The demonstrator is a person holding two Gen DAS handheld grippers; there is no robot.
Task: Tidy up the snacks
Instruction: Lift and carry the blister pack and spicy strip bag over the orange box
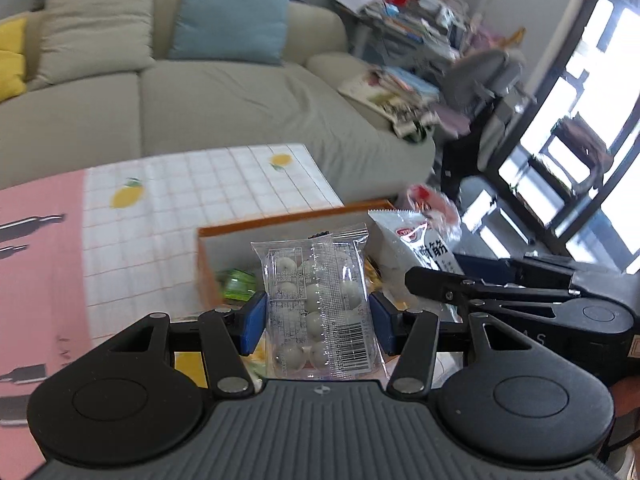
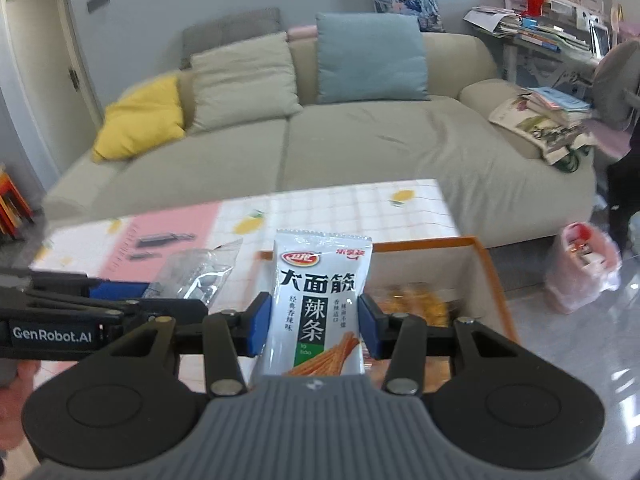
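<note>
My left gripper (image 1: 318, 322) is shut on a clear packet of white candy balls (image 1: 316, 304), held upright above the near edge of an orange-rimmed box (image 1: 280, 222). My right gripper (image 2: 316, 326) is shut on a white spicy-strip packet (image 2: 320, 300), also held upright over the box (image 2: 486, 264). The white packet also shows in the left wrist view (image 1: 420, 248), to the right of the candy packet. The clear packet shows in the right wrist view (image 2: 200, 270), at left. Yellow and green snacks (image 2: 416, 304) lie inside the box.
The box stands at the right end of a table with a grid-and-lemon cloth (image 1: 180, 208) and a pink mat (image 1: 40, 260). A beige sofa (image 2: 360, 148) with cushions is behind. A pink plastic bag (image 2: 580, 268) sits on the floor at right.
</note>
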